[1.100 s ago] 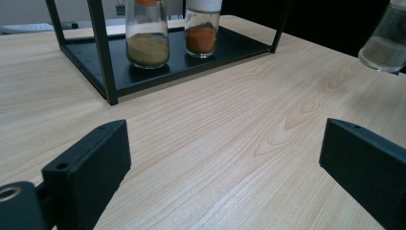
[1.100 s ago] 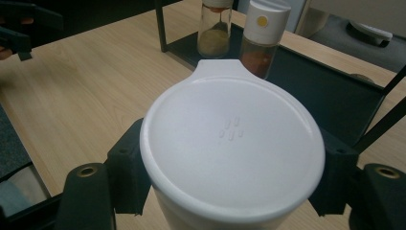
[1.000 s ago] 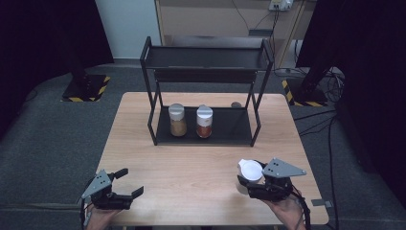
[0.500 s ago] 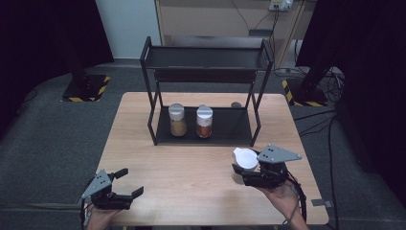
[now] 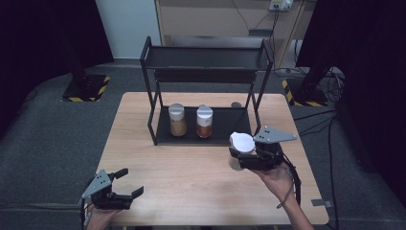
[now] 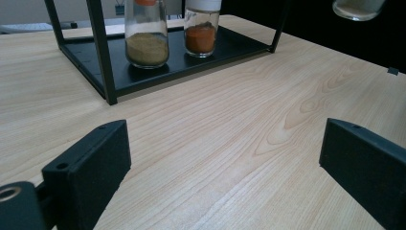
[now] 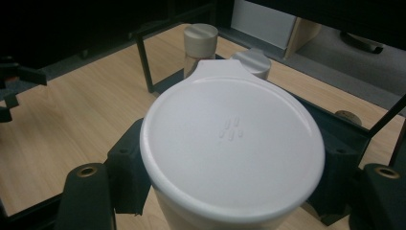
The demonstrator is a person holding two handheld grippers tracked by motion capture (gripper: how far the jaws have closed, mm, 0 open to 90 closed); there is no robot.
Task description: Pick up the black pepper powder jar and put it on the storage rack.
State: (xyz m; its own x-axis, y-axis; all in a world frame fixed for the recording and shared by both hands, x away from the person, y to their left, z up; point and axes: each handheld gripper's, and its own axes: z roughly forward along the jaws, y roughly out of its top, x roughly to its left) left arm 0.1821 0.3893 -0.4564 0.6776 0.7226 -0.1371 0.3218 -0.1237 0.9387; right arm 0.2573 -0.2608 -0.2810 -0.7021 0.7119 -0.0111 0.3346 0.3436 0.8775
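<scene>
The right gripper (image 5: 239, 155) has its black fingers (image 7: 127, 163) clenched around a clear glass jar with a round white lid (image 5: 242, 142), pressing on its sides just under the lid. The jar stands upright in the grasp, lifted clear of the light wooden surface (image 5: 191, 182), near the right front corner of the black metal two-tier rack (image 5: 206, 62). In the left gripper view its glass bottom (image 6: 358, 8) hangs in the air above the wood at the upper right. In the right gripper view the white lid (image 7: 232, 143) sits between the fingers, with the rack behind it.

On the rack's lower shelf stand two more glass jars side by side, slightly apart: one with silver lid and yellowish-brown powder (image 5: 177, 120) to the left, one with silver lid and orange-red powder (image 5: 204, 121) to the right. A small brown round thing (image 5: 235, 104) lies on the shelf behind them.

The left gripper (image 5: 125, 184) rests at the near left corner of the surface, well apart from the rack, its fingers (image 6: 88, 160) released and spread wide with bare wood between them.
</scene>
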